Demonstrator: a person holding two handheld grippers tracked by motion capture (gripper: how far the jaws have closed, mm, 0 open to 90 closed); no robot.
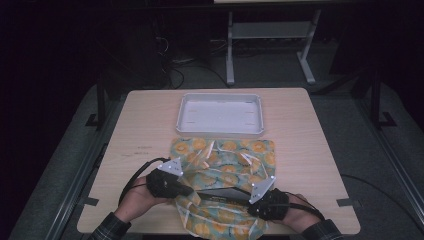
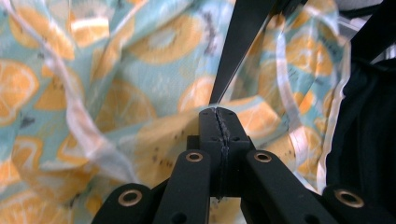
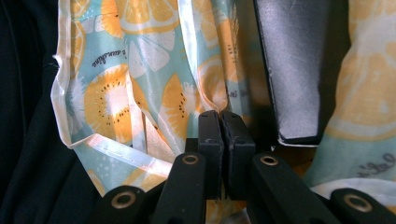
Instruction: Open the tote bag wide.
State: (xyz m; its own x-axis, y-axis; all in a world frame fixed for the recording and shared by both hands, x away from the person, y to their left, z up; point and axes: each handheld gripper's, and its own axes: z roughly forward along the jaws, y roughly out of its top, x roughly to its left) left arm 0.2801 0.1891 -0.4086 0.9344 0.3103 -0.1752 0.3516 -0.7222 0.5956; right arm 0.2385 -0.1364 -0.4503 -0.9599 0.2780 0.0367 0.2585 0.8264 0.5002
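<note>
Fruit-print bag [image 1: 225, 170] is laid on the table [image 1: 310, 150], at 6 o'clock from the white tray [image 1: 220, 114], its near end bunched. Left gripper [image 1: 187, 191] is clamped on the bag's fabric at 7 o'clock of it; right gripper [image 1: 245, 199] is clamped on fabric at 5 o'clock. A black flat item [image 1: 220, 194] is seen between both grippers

Left gripper [image 2: 219, 112] clamped on citrus-print cloth [image 2: 116, 79], black flat object [image 2: 238, 42] beyond
</note>
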